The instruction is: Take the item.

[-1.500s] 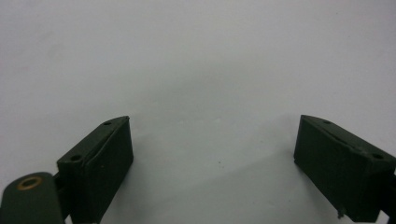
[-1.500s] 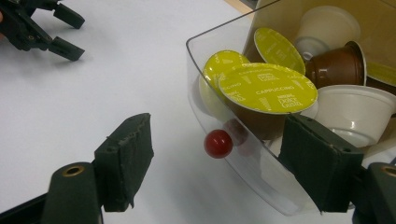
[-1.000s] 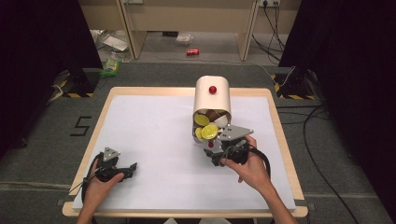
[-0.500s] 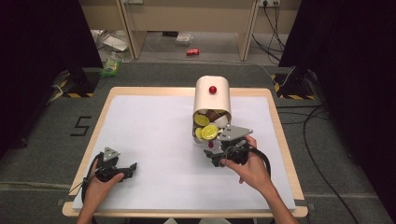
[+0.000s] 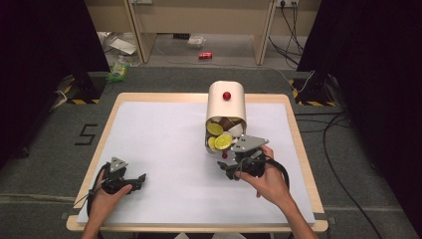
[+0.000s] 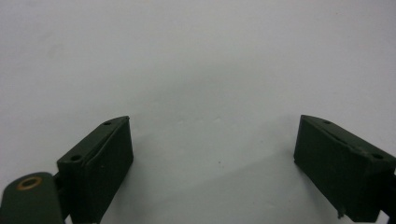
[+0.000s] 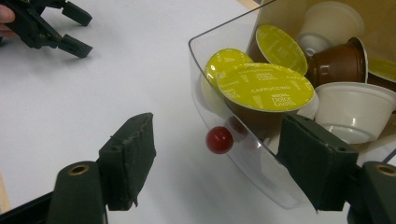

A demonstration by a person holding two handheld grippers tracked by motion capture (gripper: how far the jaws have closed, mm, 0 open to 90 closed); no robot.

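while the red knob (image 7: 219,139) on the clear drawer (image 7: 243,154) of the capsule dispenser (image 5: 226,107), mid-table, sits untouched between the right gripper (image 7: 217,161)'s just-narrowing jaws, an off-centre pinch could slip off it; the left gripper (image 6: 212,163) rests wide open.

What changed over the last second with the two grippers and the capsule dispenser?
The right gripper has just been closing its fingers a little around the dispenser's red knob, not yet touching it. The left gripper, the dispenser and its capsules stayed put.
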